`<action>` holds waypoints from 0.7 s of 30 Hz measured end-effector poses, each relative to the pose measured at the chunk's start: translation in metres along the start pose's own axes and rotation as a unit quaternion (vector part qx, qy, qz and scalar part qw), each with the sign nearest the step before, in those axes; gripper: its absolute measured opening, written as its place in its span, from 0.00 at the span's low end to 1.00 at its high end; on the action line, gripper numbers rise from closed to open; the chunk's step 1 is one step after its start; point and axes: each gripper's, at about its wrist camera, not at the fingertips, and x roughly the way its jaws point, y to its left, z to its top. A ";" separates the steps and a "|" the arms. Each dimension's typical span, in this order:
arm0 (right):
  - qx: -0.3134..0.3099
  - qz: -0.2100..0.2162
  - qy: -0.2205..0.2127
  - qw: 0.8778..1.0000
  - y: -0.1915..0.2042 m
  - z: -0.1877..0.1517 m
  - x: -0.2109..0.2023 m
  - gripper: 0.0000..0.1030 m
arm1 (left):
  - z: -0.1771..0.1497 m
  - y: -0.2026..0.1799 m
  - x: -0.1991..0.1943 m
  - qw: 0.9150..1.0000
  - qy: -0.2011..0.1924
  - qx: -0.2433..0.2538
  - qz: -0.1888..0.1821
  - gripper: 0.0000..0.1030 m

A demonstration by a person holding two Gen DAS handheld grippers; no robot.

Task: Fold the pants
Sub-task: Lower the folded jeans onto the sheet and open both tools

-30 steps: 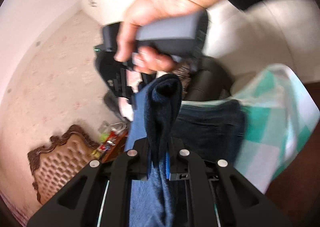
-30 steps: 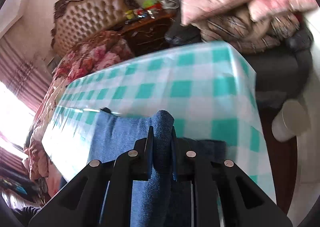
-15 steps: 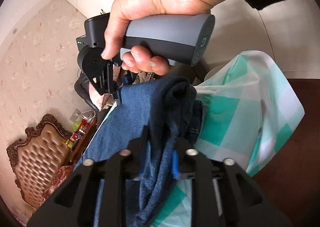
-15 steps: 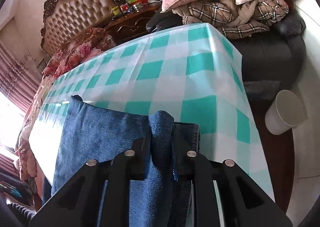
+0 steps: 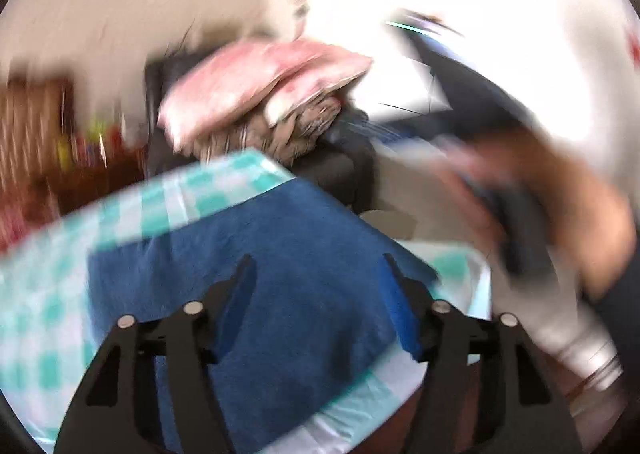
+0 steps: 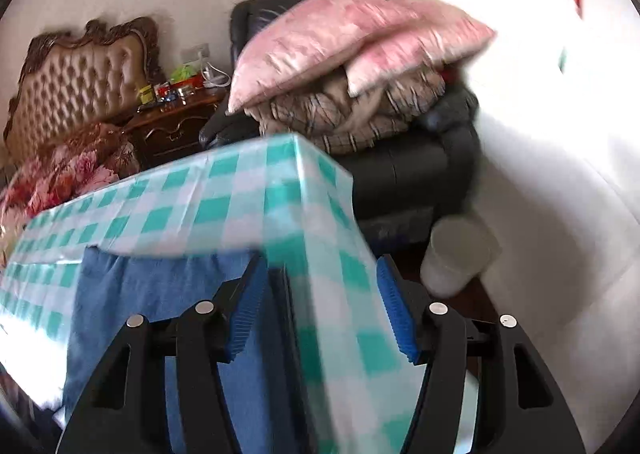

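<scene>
The blue denim pants [image 5: 280, 262] lie folded flat on the table's green-and-white check cloth [image 5: 168, 194]. My left gripper [image 5: 318, 274] hovers over them with its jaws opening; no cloth is pinched between its blue pads, though the view is blurred. In the right wrist view the pants [image 6: 140, 314] lie to the lower left near the table's corner. My right gripper [image 6: 322, 270] is also opening, over the pants' right edge and the check cloth [image 6: 240, 206], gripping nothing. A hand holding the right gripper [image 5: 540, 222] shows as a blur at the right of the left wrist view.
Behind the table's corner stands a black armchair [image 6: 408, 170] piled with pink pillows [image 6: 340, 38] and a plaid blanket [image 6: 344, 114]. A white bin [image 6: 456, 254] stands on the floor to the right. A wooden nightstand [image 6: 172, 126] and a tufted headboard [image 6: 76, 82] are at the back left.
Both grippers have let go of the denim fold and their jaws have spread. The pants now lie flat on the cloth. The left view has swung round and rolled towards the armchair.
</scene>
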 end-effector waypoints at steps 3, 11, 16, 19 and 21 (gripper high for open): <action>0.035 0.035 0.030 0.998 -0.004 -0.033 -0.008 0.61 | 0.039 0.045 0.040 0.998 0.026 -0.032 -0.041 0.58; 0.040 0.075 0.064 0.994 -0.008 -0.082 -0.012 0.61 | 0.122 0.054 0.169 0.977 0.148 0.059 -0.145 0.57; 0.005 0.078 0.070 0.994 0.005 -0.087 -0.009 0.61 | 0.134 0.055 0.223 0.948 0.256 0.026 -0.186 0.53; -0.011 0.069 0.076 0.995 0.013 -0.086 -0.005 0.43 | 0.126 0.049 0.239 0.933 0.308 0.064 -0.175 0.33; -0.020 0.067 0.088 0.994 0.016 -0.086 0.001 0.25 | 0.123 0.045 0.241 0.924 0.327 0.082 -0.182 0.23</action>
